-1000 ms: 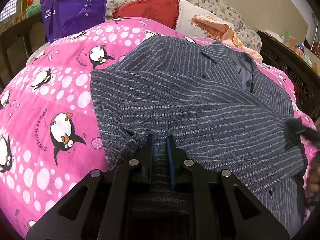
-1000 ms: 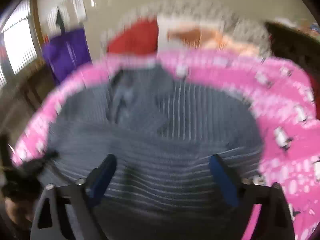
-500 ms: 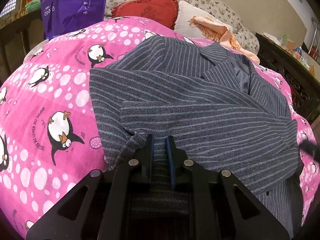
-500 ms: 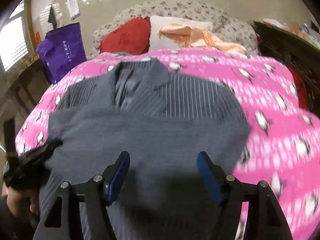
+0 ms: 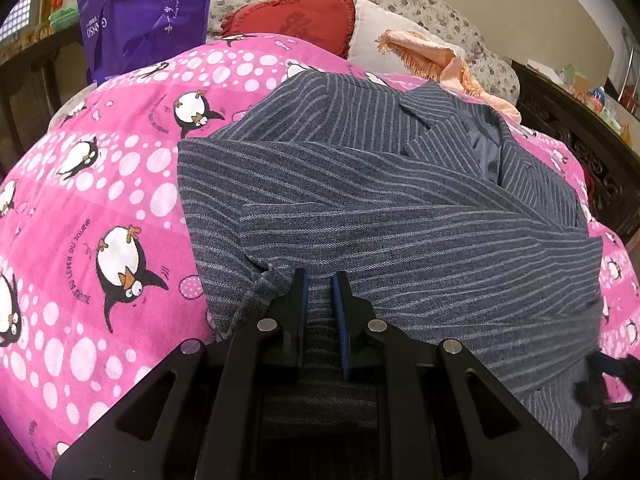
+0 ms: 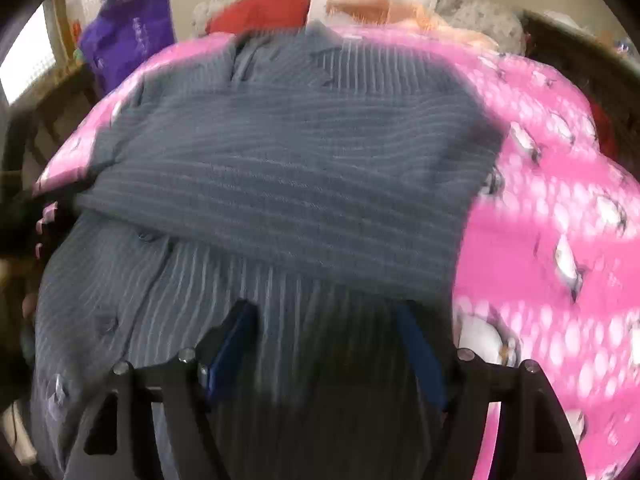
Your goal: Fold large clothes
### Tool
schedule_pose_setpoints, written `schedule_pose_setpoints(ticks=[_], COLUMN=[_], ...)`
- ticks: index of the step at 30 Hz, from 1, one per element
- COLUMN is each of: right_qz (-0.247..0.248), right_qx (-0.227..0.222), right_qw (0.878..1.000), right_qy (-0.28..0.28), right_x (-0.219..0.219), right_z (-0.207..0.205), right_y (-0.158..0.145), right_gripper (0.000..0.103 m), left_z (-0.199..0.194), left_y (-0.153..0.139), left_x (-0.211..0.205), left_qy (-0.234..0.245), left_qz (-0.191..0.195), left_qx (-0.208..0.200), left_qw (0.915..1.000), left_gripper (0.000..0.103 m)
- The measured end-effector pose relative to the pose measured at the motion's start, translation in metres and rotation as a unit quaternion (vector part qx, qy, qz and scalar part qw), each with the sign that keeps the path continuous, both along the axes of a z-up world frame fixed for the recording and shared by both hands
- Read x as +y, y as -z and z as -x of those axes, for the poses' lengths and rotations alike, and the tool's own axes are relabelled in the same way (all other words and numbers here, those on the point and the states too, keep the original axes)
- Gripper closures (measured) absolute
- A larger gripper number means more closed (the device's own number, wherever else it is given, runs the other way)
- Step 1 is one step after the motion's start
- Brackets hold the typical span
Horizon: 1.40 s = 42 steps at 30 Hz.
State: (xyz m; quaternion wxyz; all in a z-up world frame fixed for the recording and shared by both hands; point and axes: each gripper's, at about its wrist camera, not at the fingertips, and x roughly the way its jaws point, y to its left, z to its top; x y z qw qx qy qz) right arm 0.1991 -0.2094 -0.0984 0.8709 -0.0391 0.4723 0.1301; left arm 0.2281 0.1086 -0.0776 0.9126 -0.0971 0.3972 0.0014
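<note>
To the left of the left gripper (image 5: 320, 280) lies the pink quilted bed cover printed with penguins and white dots (image 5: 100, 208), and beyond it, up and left, hangs a purple fabric bag with white lettering (image 5: 140, 12). The left gripper's two black fingers stand nearly together, pinching a fold of the grey-blue pinstriped wool suit jacket (image 5: 380, 220) at its near edge, just as they did a second ago; its view has hardly shifted. The jacket spreads ahead of and to the right of that gripper, both sleeves folded across the chest, collar pointing away toward a red heart-shaped cushion (image 5: 296, 16) and a peach fringed cloth (image 5: 432, 56).

In the right wrist view, blurred by motion, the jacket (image 6: 280, 168) fills the middle, and the right gripper (image 6: 324, 336) has dropped closer over its lower front than half a second ago, when more of the bed showed. Its blue-padded fingers are spread wide with nothing between them, above the buttoned hem. The pink cover (image 6: 560, 208) lies to its right. The folded sleeves lie just ahead of the fingertips.
</note>
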Motion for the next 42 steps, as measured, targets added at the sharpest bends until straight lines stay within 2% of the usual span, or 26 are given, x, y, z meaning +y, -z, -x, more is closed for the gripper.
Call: schedule_pose_setpoints(ticks=[2,4,5,6,7,8,10,13,15,16,17,18,19,22,23,25,27,29,33,36,38,40,41,42], right_qz=[-0.012,-0.045,-0.049,-0.043,-0.023,-0.01,0.01,0.021,-0.013,-0.049,-0.068,-0.082,-0.099,-0.124,-0.139,-0.177,-0.183,-0.194,-0.205,-0.214,-0.245,-0.278,-0.288,-0.297], right_qx=[0.005,-0.022,-0.032,-0.04,-0.054,-0.06,-0.059,-0.052,-0.044,-0.028,-0.013,0.004,0.019,0.019,0.028,0.049,0.057,0.064,0.078,0.087,0.092,0.079,0.073,0.064], right_qw=[0.999,0.999,0.998,0.998,0.998,0.997,0.997,0.998,0.999,0.998,0.998,0.997,0.995,0.992,0.99,0.983,0.981,0.978,0.974,0.97,0.96,0.952,0.95,0.948], right_qy=[0.033,0.02,0.001,-0.017,-0.035,-0.044,-0.045,-0.022,-0.005,0.001,0.006,0.01,0.012,0.006,-0.003,-0.027,-0.042,-0.053,-0.056,-0.078,-0.094,-0.1,-0.1,-0.095], right_x=[-0.019,-0.035,-0.039,-0.041,-0.045,-0.046,-0.055,-0.059,-0.068,-0.073,-0.076,-0.076,-0.077,-0.079,-0.08,-0.08,-0.079,-0.079,-0.081,-0.084,-0.088,-0.092,-0.094,-0.096], right_z=[0.021,0.057,0.073,0.09,0.112,0.124,0.148,0.166,0.172,0.174,0.174,0.174,0.175,0.183,0.186,0.191,0.198,0.203,0.207,0.212,0.216,0.217,0.216,0.215], right_y=[-0.022,-0.051,-0.059,-0.064,-0.067,-0.066,-0.055,-0.033,-0.021,-0.012,-0.003,0.004,0.011,0.012,0.012,0.017,0.021,0.027,0.032,0.031,0.032,0.03,0.03,0.029], right_gripper=[0.033,0.032,0.032,0.031,0.03,0.029,0.029,0.029,0.029,0.029,0.029,0.029,0.028,0.028,0.028,0.028,0.028,0.028,0.029,0.034,0.04,0.044,0.048,0.052], left_z=[0.003,0.023,0.039,0.059,0.076,0.096,0.131,0.173,0.2,0.212,0.219,0.235,0.242,0.255,0.258,0.257,0.253,0.246,0.242,0.251,0.256,0.254,0.253,0.25], left_y=[-0.01,-0.031,-0.041,-0.051,-0.056,-0.06,-0.057,-0.033,-0.013,0.001,0.004,0.004,0.007,0.011,0.01,0.009,0.009,0.008,0.008,0.01,0.01,0.007,0.006,0.004], left_x=[0.002,0.013,0.02,0.028,0.033,0.037,0.046,0.057,0.06,0.059,0.056,0.05,0.046,0.035,0.032,0.032,0.035,0.032,0.028,0.035,0.043,0.053,0.055,0.054], left_qy=[0.018,0.03,0.033,0.033,0.033,0.032,0.034,0.048,0.056,0.068,0.07,0.073,0.081,0.12,0.131,0.152,0.156,0.149,0.16,0.183,0.187,0.183,0.182,0.188], left_qz=[-0.01,0.021,0.032,0.024,0.008,-0.02,-0.062,-0.071,-0.037,-0.014,-0.015,-0.032,-0.029,-0.027,-0.029,-0.006,0.013,-0.004,-0.021,-0.01,0.002,0.046,0.06,0.056], left_qx=[0.018,0.024,0.02,0.013,0.006,-0.002,-0.006,0.041,0.067,0.088,0.085,0.061,0.068,0.071,0.071,0.072,0.069,0.063,0.068,0.077,0.083,0.089,0.086,0.077], left_qw=[0.9996,0.999,0.9987,0.9991,0.9994,0.9993,0.9975,0.9955,0.9955,0.9937,0.9938,0.9949,0.994,0.9899,0.9884,0.9858,0.9852,0.9869,0.9845,0.9801,0.9788,0.978,0.9776,0.9776], left_gripper=[0.09,0.087,0.074,0.065,0.046,0.038,0.038,0.038,0.038,0.038,0.037,0.033,0.024,0.021,0.021,0.021,0.024,0.041,0.042,0.047,0.067,0.085,0.088,0.088])
